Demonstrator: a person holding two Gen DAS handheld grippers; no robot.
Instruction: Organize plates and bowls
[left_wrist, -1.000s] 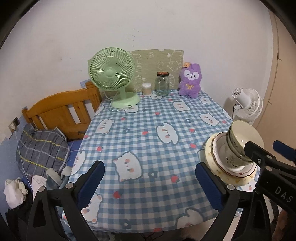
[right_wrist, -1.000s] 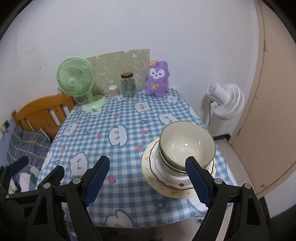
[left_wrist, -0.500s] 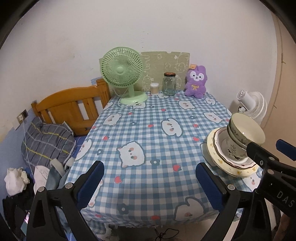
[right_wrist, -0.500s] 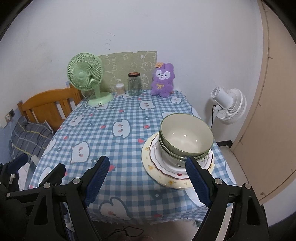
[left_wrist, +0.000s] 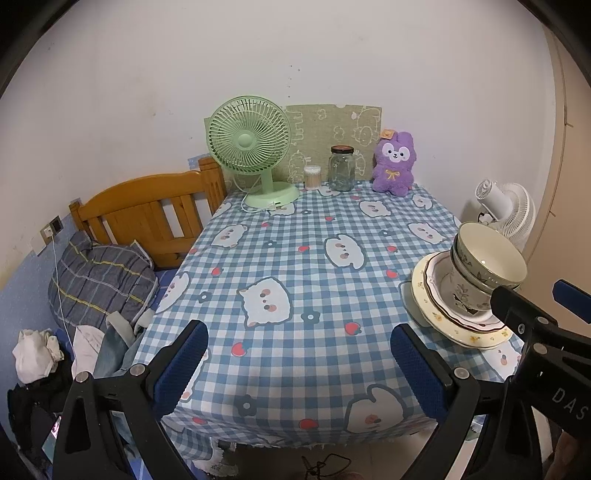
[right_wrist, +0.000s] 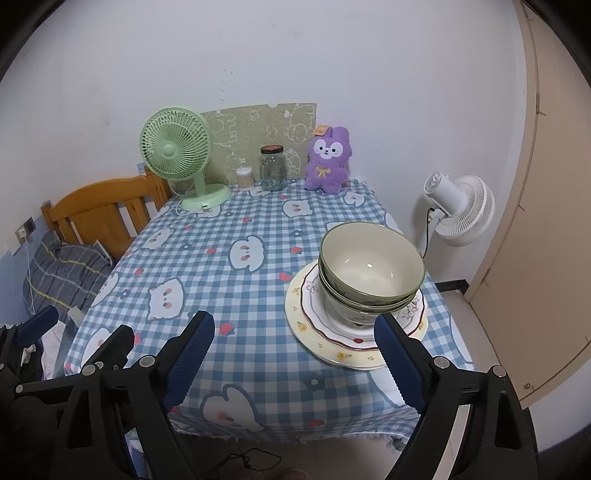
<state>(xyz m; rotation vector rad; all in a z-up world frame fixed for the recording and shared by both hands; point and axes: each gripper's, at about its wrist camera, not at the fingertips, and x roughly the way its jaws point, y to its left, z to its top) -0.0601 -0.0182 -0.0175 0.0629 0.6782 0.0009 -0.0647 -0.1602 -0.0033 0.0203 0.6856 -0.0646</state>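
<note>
nesting bowls (right_wrist: 371, 267) on stacked plates (right_wrist: 325, 328)

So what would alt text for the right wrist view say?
Two stacked bowls sit on stacked plates near the right edge of a blue checked tablecloth. The right hand-held gripper is opening, empty, in the foreground; a green fan stands behind.

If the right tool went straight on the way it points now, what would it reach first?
Probably the checked tablecloth, just left of the stacked plates and bowls. The right tool, jaws opening and empty, aims down at bare cloth. Depth is unclear, so its right finger might clip the plate rim.
</note>
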